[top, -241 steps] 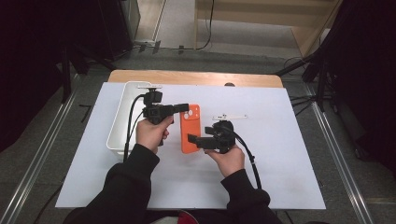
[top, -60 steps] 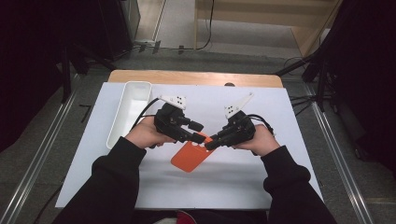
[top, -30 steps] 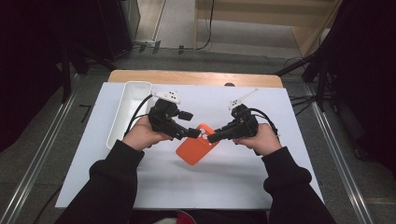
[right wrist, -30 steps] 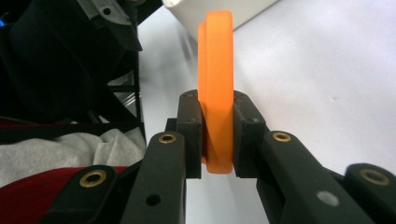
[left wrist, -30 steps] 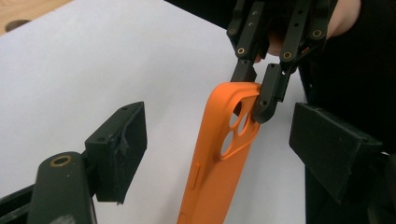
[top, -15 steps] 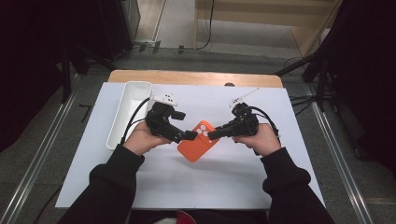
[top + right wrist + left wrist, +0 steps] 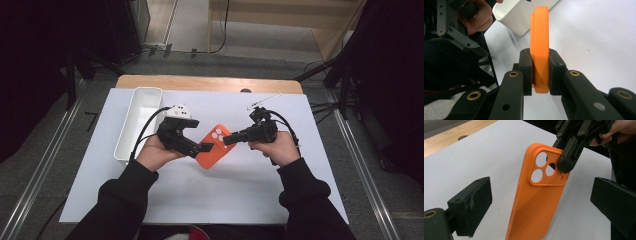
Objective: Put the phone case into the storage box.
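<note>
An orange phone case [image 7: 216, 147] with three camera holes hangs tilted over the white mat. My right gripper [image 7: 229, 140] is shut on its top edge beside the holes. In the right gripper view the pads [image 7: 526, 72] squeeze the case [image 7: 539, 32] edge-on. My left gripper [image 7: 197, 136] is at the case's left side and its jaws have just been opening. In the left gripper view its jaws stand wide apart with the case [image 7: 536, 202] between them, untouched, and the right gripper [image 7: 565, 162] grips the upper corner.
A long white tray [image 7: 142, 107] lies at the mat's left, close behind my left hand. A thin white tool [image 7: 262, 100] rests near the far right of the mat [image 7: 250, 200]. The wooden table edge [image 7: 210, 82] runs along the back.
My left gripper's jaws have spread apart and come off the case. The right gripper keeps its hold, and the case has shifted slightly toward the far side.
</note>
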Motion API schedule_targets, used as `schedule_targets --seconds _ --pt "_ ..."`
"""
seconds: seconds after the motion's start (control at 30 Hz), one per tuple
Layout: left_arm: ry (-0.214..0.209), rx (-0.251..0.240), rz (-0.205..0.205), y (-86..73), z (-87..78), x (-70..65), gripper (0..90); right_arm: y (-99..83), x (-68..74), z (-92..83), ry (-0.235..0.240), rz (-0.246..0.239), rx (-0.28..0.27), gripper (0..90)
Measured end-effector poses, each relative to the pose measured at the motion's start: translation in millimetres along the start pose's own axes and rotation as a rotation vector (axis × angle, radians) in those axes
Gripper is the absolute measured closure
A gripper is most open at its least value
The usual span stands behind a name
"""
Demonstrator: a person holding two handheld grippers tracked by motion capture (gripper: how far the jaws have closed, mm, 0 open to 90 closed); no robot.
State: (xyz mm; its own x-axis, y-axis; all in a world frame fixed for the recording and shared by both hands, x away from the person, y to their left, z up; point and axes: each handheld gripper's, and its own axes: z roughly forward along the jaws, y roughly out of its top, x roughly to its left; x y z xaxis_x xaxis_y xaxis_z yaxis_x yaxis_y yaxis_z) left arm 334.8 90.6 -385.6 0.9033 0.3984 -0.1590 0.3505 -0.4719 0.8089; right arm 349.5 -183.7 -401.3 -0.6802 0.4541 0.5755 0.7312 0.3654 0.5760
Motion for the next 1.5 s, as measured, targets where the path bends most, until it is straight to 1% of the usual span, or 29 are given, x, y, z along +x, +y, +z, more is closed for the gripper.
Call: schedule_targets --seconds 0.03,0.17,0.2,0.3,0.33,0.47,0.57,0.63,0.7,0.77,0.83,0.9,1.07,1.17,1.23,1.3,1.5 --pt "0.001 -0.001 -0.002 -0.3 0.7 -0.3 3.9 0.3 0.1 0.4 -0.003 0.005 -0.001 75.4" --pt "0.012 0.019 -0.005 -1.7 4.1 -2.0 3.8 1.7 -0.1 1.7 -0.018 0.041 -0.008 75.4" --pt "0.02 0.014 -0.005 -2.1 5.1 -2.8 3.7 2.0 -0.1 1.6 -0.024 0.044 -0.019 75.4" --pt "0.026 0.018 -0.004 -2.6 7.6 -4.1 3.4 2.9 0.0 0.8 -0.033 0.057 -0.044 75.5" --pt "0.038 0.016 0.002 -2.9 8.3 -4.6 1.4 3.1 0.1 0.7 -0.034 0.065 -0.046 75.5" --pt "0.048 -0.002 0.019 -3.3 10.5 -6.3 1.4 3.8 -0.1 2.3 -0.043 0.089 -0.044 75.5" --pt "0.066 -0.015 0.032 -3.4 11.9 -7.3 1.4 4.1 0.4 4.0 -0.046 0.112 -0.044 75.5" --pt "0.066 -0.017 0.042 -3.4 12.9 -7.7 1.4 4.6 0.5 4.6 -0.052 0.128 -0.043 75.5" --pt "0.064 -0.018 0.042 -3.6 14.1 -8.2 1.4 4.9 0.3 5.2 -0.055 0.139 -0.042 75.5" --pt "0.063 -0.021 0.049 -4.0 15.9 -9.0 1.4 5.1 0.0 5.8 -0.058 0.144 -0.041 75.5" --pt "0.073 -0.018 0.065 -4.0 17.3 -9.9 1.4 5.3 0.1 6.5 -0.058 0.154 -0.04 75.5" --pt "0.071 -0.02 0.069 -4.1 19.3 -10.3 1.4 5.4 0.0 7.0 -0.06 0.161 -0.041 75.6" --pt "0.083 -0.013 0.089 -3.8 24.7 -10.6 1.4 6.0 1.0 8.2 -0.059 0.175 -0.039 75.6" --pt "0.096 -0.017 0.094 -3.2 27.1 -11.2 1.4 6.3 1.7 9.1 -0.063 0.18 -0.038 75.7" --pt "0.095 -0.017 0.092 -3.0 29.1 -11.6 1.4 6.6 2.1 9.4 -0.064 0.181 -0.039 75.7" --pt "0.099 -0.014 0.098 -3.0 30.7 -11.9 1.4 6.9 2.5 9.6 -0.064 0.183 -0.042 75.7" --pt "0.11 -0.033 0.094 -1.7 34.9 -13.0 0.0 8.0 4.6 9.5 -0.063 0.182 -0.044 75.8"
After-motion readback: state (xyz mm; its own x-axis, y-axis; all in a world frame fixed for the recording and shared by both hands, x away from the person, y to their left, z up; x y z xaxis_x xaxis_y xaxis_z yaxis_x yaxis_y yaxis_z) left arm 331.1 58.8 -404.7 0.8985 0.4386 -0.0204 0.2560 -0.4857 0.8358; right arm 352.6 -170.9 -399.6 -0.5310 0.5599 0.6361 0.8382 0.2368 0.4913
